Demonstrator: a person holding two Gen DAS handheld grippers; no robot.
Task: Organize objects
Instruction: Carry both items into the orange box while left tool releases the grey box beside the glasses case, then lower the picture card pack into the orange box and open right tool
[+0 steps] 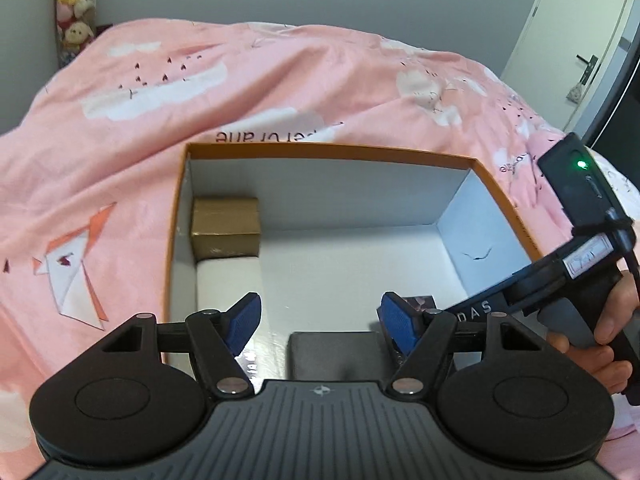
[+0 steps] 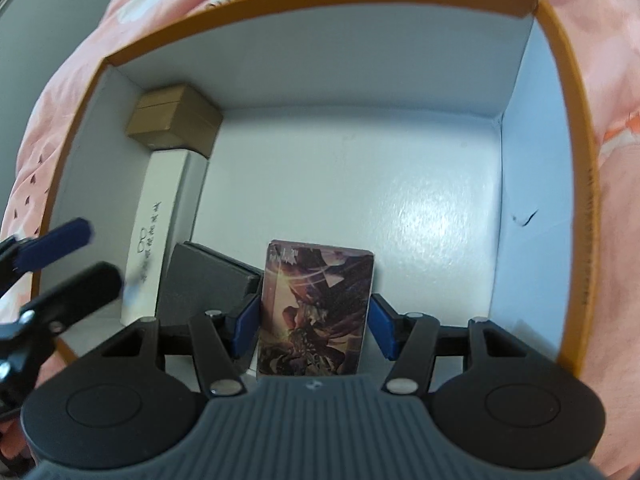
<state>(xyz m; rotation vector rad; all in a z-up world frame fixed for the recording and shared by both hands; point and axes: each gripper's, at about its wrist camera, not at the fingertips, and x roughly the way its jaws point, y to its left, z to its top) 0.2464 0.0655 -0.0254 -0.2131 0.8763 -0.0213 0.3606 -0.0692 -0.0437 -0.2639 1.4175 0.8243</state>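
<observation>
Two claws: my right gripper (image 2: 314, 326) has its blue pads against both long edges of the small printed card box with dark fantasy artwork (image 2: 316, 312), holding it upright low inside the container; my left gripper (image 1: 320, 322) hangs spread wide with nothing between its pads.
Held thing: I judge the card box light and stiff, its glossy face likely slippery, so the hold on the narrow edges low down looks right to me; squeezing harder could dent thin cardboard.
Just left of the right claw: a dark grey matte rectangular box (image 2: 204, 280) lies on the floor, close beside the card box; whether they touch I cannot tell.
Further left: a long white cardboard box with small printed characters (image 2: 160, 216) lies along the left wall.
Far left corner: a brown taped cardboard carton (image 2: 172, 122) sits at the end of the white box, against the back and left walls.
Container: a large open box, white inside with an orange rim (image 2: 560, 80), holds all four; its floor ahead and right of the right claw is bare.
Beyond: a pink patterned duvet (image 1: 240, 80) surrounds the container.
</observation>
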